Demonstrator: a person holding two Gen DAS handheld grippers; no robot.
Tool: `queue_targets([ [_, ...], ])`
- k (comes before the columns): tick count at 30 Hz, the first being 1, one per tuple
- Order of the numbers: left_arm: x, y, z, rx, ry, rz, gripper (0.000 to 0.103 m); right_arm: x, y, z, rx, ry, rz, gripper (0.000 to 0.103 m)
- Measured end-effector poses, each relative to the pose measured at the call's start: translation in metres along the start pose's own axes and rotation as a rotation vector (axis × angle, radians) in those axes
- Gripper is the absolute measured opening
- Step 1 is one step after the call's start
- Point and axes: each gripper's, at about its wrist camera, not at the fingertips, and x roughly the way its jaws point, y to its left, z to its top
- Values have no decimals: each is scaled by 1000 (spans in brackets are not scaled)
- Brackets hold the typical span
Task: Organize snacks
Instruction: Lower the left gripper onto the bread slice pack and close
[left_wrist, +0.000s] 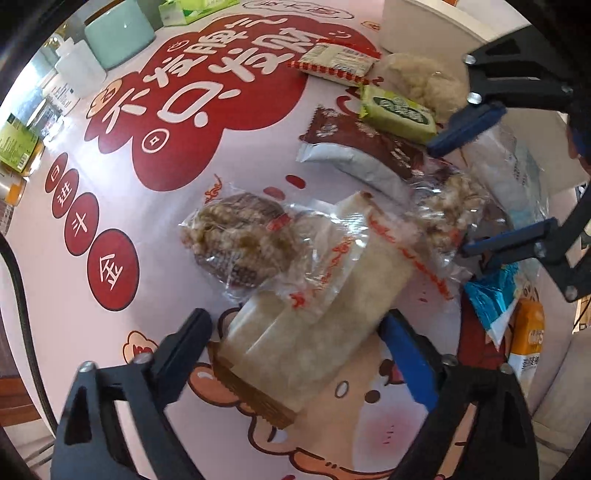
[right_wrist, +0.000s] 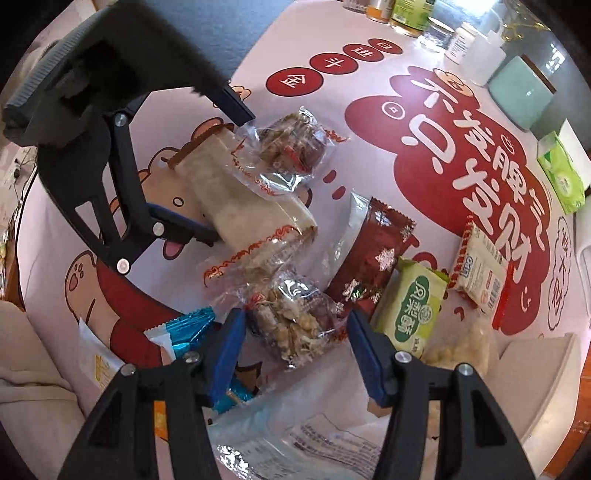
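Note:
Several wrapped snacks lie on a pink and red printed tablecloth (left_wrist: 110, 314). My left gripper (left_wrist: 295, 332) is open, its fingers on either side of a long pale bar in clear wrap (left_wrist: 314, 332), also in the right wrist view (right_wrist: 251, 199). My right gripper (right_wrist: 295, 325) is open around a clear-wrapped nut cake (right_wrist: 291, 321), which shows in the left wrist view (left_wrist: 450, 206). A second nut cake (left_wrist: 236, 240) lies beside the bar. A brown packet (right_wrist: 373, 251), a green packet (right_wrist: 410, 306) and a white-red packet (right_wrist: 480, 269) lie farther right.
A blue foil packet (right_wrist: 192, 328) and an orange packet (left_wrist: 528, 332) lie near the table edge. A clear bag (right_wrist: 314, 443) sits under my right gripper. A teal canister (right_wrist: 521, 92), bottles (right_wrist: 406, 14) and a green tissue pack (right_wrist: 561, 177) line the far side.

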Motion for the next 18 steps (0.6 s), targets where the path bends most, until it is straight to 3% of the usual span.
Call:
queue_targets([
  [3,-6,-10,0,13,-7,-1,66,0,7,3,-50,6,-22,58],
  [6,-9,-16,-2,0,-6,4,60,-1,9,2,-68,16,-3,60],
  [14,-17,-36,-28,-97,-6,16,57,-1,15,-2,-85,-10,-15,62],
  [18,-22,-35,-54,-172,-2,-5,56,-5,4,-6,-21,22,42,62],
])
